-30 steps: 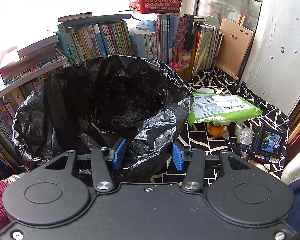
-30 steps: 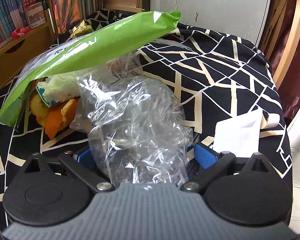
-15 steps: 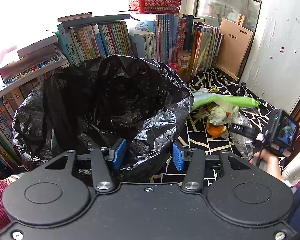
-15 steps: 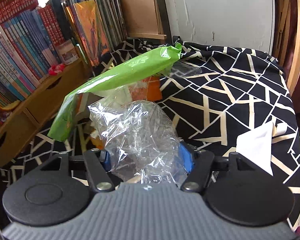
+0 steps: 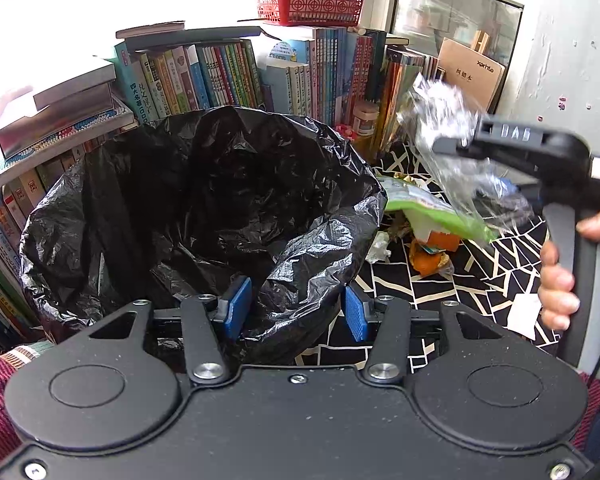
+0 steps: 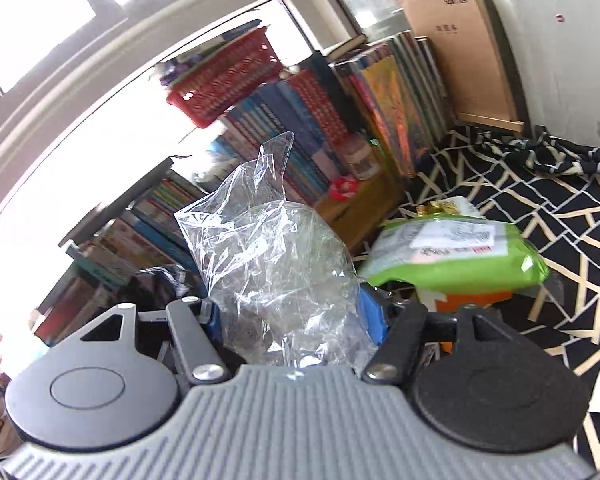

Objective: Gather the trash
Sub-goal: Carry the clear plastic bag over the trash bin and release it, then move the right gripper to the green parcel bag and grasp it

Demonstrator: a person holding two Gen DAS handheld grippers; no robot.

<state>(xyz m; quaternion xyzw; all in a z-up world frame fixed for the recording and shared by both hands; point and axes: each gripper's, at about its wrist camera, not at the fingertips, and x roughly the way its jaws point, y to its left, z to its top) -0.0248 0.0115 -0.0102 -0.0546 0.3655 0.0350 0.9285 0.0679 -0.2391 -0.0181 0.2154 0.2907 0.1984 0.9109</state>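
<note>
The right gripper (image 6: 290, 316) is clamped on a clear plastic bag (image 6: 272, 264), the left gripper (image 5: 296, 308) pinches the black bin bag's (image 5: 204, 208) rim — the green packet (image 6: 452, 252) and orange peel (image 5: 428, 260) are yet to be collected.

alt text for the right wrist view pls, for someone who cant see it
The right gripper holds a crumpled clear plastic bag between its blue pads. Beyond it, a green packet lies on a black patterned cloth, with rows of books and a red basket behind.
</note>
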